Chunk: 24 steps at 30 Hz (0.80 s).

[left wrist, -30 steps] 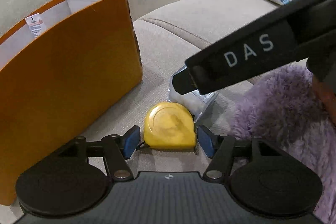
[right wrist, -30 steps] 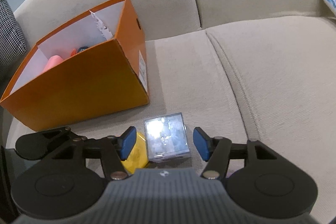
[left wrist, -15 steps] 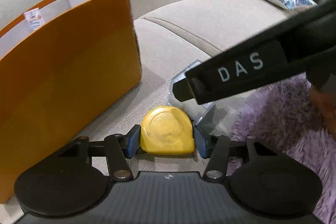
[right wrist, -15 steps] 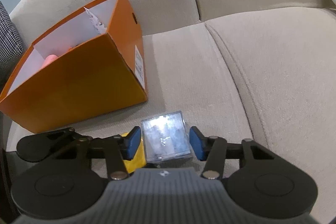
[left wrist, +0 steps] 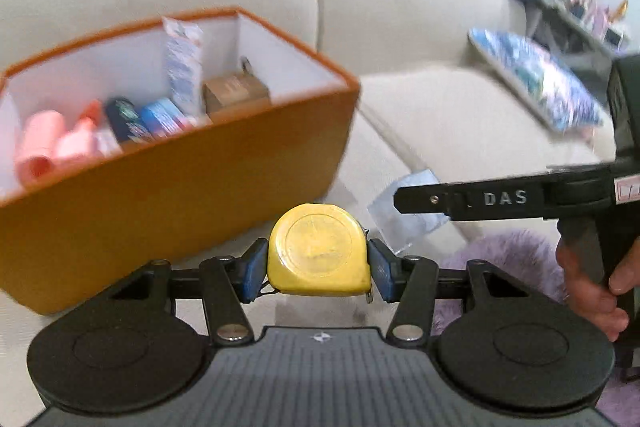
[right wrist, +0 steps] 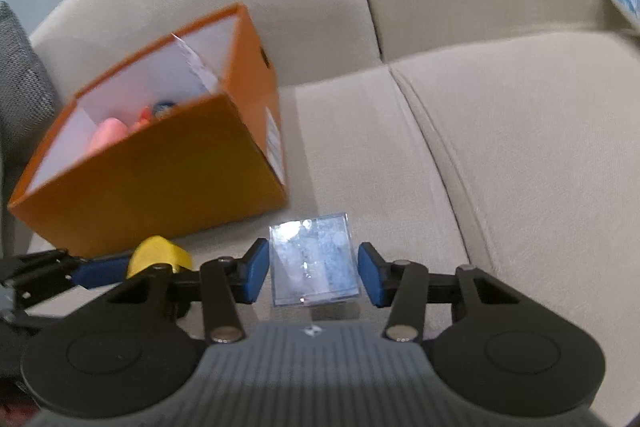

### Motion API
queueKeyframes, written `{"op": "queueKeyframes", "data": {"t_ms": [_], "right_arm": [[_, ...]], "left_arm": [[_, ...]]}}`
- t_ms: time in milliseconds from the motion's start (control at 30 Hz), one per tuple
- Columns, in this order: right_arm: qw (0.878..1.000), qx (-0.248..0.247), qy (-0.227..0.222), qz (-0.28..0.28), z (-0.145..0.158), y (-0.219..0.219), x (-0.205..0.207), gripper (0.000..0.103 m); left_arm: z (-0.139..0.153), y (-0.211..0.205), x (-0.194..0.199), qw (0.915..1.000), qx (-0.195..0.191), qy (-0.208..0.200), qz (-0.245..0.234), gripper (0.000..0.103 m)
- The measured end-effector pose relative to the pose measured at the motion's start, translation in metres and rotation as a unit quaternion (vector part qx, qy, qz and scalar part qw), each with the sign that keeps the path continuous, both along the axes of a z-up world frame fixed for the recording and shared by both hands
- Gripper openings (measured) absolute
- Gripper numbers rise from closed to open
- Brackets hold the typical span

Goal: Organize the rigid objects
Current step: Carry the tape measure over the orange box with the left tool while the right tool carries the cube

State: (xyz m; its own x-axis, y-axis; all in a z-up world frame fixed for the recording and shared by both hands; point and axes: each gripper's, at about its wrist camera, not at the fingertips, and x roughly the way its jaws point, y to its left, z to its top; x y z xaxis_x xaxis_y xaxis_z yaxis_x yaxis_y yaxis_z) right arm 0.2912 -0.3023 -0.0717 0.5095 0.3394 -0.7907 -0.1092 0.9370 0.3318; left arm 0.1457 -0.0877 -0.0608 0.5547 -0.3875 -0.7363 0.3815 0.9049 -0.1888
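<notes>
My left gripper (left wrist: 318,265), black with blue pads, points steeply down, and its jaws have just closed onto the rounded yellow tape measure (left wrist: 320,251); both pads press its sides and it hangs clear of the seat. My right gripper (right wrist: 310,271), the same black two-finger build, also tilts steeply down. Its jaws have just narrowed around the clear plastic cube (right wrist: 312,261); I can't tell whether the pads touch its faces. From the left wrist view, a bare hand (left wrist: 592,291) wraps the right gripper's handle at the near right.
</notes>
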Motion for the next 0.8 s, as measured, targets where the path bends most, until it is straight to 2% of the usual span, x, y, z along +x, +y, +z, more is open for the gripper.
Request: {"op": "queueKeyframes", "data": {"t_ms": [100, 233, 367, 533, 700, 800], "right_arm": [[0.999, 0.019, -0.039, 0.022, 0.035, 0.007, 0.002, 0.05], [0.992, 0.004, -0.102, 0.076, 0.079, 0.026, 0.011, 0.05], [0.985, -0.01, -0.114, 0.133, 0.102, 0.048, 0.04, 0.05], [0.967, -0.08, -0.112, 0.213, 0.099, 0.084, 0.082, 0.05], [0.942, -0.137, -0.058, 0.3, 0.067, 0.121, 0.127, 0.05], [0.922, -0.173, -0.032, 0.344, 0.047, 0.138, 0.143, 0.05]], "left_arm": [[0.028, 0.018, 0.0, 0.9996, -0.018, -0.022, 0.007, 0.061], [0.055, 0.032, 0.022, 0.9986, -0.027, -0.046, 0.009, 0.061], [0.073, 0.048, 0.054, 0.9983, -0.026, -0.05, 0.014, 0.061], [0.075, 0.056, 0.082, 0.9988, 0.007, -0.048, -0.004, 0.061], [0.053, 0.065, 0.113, 0.9999, 0.012, -0.006, -0.005, 0.061], [0.039, 0.068, 0.13, 0.9998, 0.012, 0.015, -0.008, 0.061]]}}
